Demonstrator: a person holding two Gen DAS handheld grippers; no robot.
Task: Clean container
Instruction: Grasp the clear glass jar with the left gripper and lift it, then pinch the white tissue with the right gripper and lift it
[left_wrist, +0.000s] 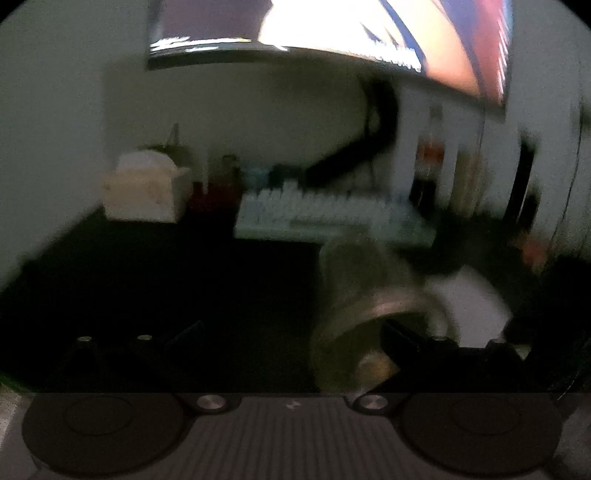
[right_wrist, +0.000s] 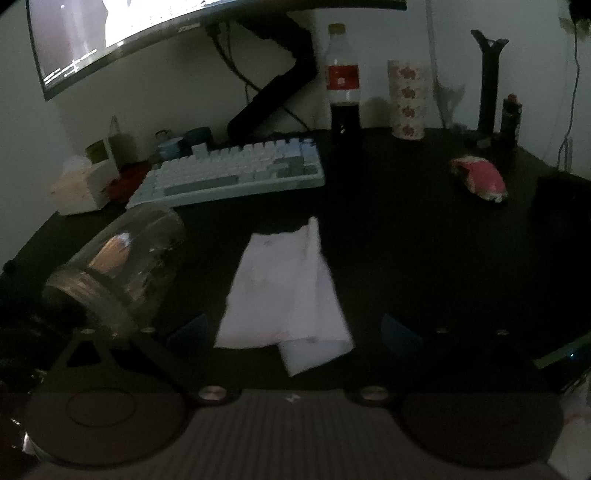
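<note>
Both tongs (right_wrist: 291, 332) (left_wrist: 291, 332) gape empty; glass jar (right_wrist: 122, 273) lies sideways, mouth toward camera.

One glass jar (right_wrist: 118, 273), one white cloth (right_wrist: 284, 295), one keyboard (right_wrist: 236, 173), one monitor (right_wrist: 147, 33), one cola bottle (right_wrist: 344, 85), one patterned cup (right_wrist: 408, 99), one pink bundle (right_wrist: 480, 179), one tissue box (right_wrist: 79, 192), one tabletop (right_wrist: 424, 240).
</note>
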